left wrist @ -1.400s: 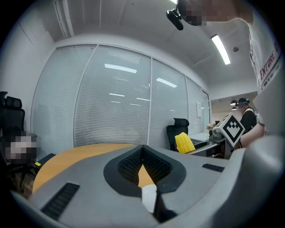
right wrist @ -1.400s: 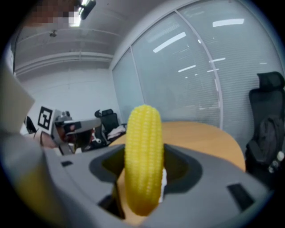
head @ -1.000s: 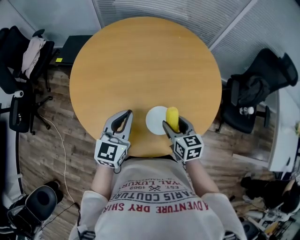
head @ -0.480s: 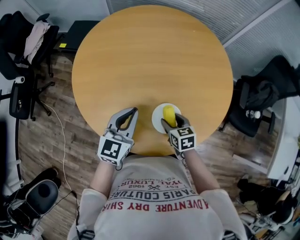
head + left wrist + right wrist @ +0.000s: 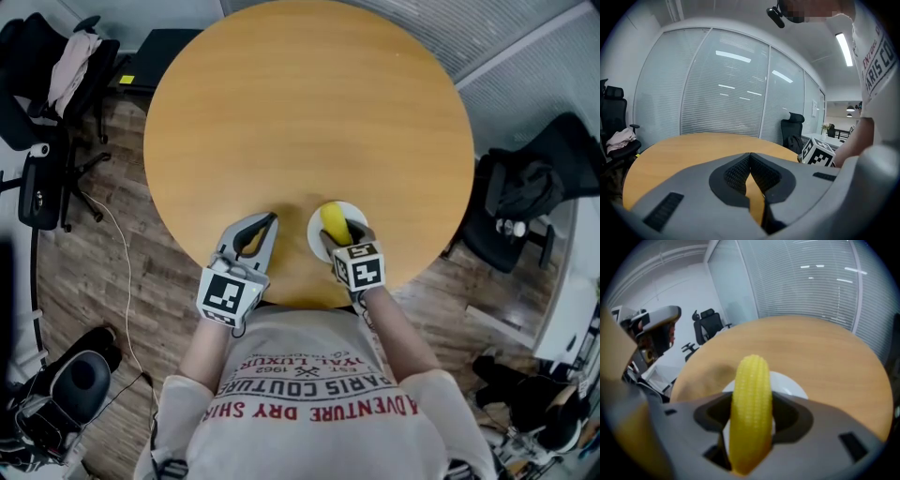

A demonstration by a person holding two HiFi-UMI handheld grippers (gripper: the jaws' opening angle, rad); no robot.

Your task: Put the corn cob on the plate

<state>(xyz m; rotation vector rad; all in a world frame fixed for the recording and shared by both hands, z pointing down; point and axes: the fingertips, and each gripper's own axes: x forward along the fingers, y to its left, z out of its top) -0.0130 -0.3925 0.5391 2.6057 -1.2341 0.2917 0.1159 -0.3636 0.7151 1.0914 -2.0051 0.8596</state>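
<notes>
The yellow corn cob (image 5: 332, 219) is held in my right gripper (image 5: 337, 231), which is shut on it over the small white plate (image 5: 353, 210) near the round table's front edge. In the right gripper view the corn cob (image 5: 750, 404) stands between the jaws, and the white plate (image 5: 790, 384) shows just behind and below it. Whether the cob touches the plate I cannot tell. My left gripper (image 5: 265, 223) rests to the left of the plate, its jaws shut together with nothing in them. The left gripper (image 5: 750, 157) points across bare table.
The round wooden table (image 5: 300, 112) stretches away beyond the plate. Black office chairs stand on the wooden floor at the left (image 5: 33, 103) and the right (image 5: 525, 187). A glass wall with blinds (image 5: 726, 89) lies beyond the table.
My right gripper has carried the corn cob from the plate's right edge to over its middle. The left gripper has stayed about where it was.
</notes>
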